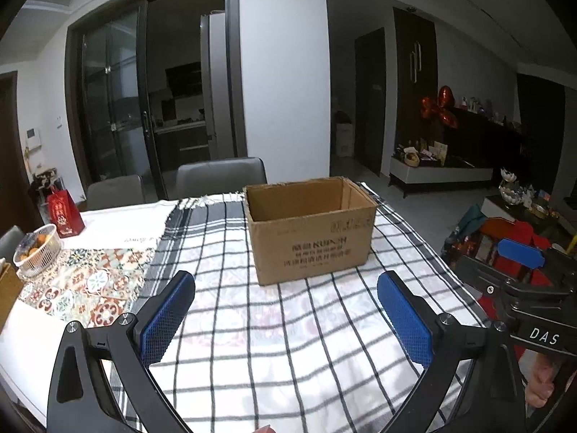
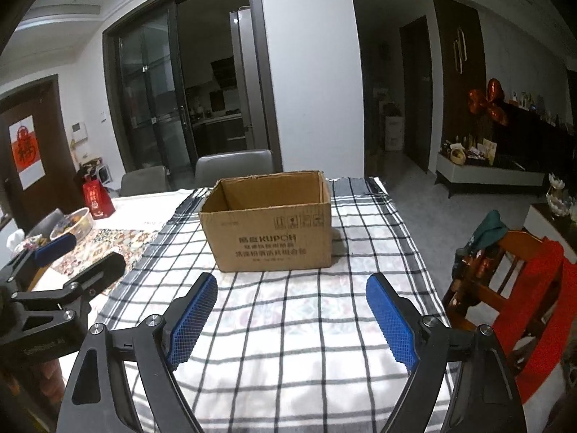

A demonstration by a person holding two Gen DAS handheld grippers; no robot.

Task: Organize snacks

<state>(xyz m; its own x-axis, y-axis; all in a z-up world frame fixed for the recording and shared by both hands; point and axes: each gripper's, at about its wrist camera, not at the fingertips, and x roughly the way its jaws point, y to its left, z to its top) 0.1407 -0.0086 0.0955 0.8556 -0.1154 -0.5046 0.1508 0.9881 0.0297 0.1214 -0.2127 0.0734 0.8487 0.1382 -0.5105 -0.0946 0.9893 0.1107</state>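
An open brown cardboard box (image 1: 311, 228) stands on the black-and-white checked cloth (image 1: 270, 324) at the far middle of the table; it also shows in the right wrist view (image 2: 268, 223). I see nothing inside it from here. My left gripper (image 1: 286, 315) is open and empty, held above the cloth short of the box. My right gripper (image 2: 291, 319) is open and empty, likewise in front of the box. The right gripper shows at the right edge of the left wrist view (image 1: 521, 256); the left gripper shows at the left edge of the right wrist view (image 2: 54, 249). No snack packets are visible.
A white mesh basket of fruit (image 1: 38, 250) and a red gift bag (image 1: 65, 213) sit at the table's left on a patterned mat (image 1: 90, 281). Grey chairs (image 1: 220, 176) stand behind the table. A wooden chair with red cloth (image 2: 526, 288) stands at the right.
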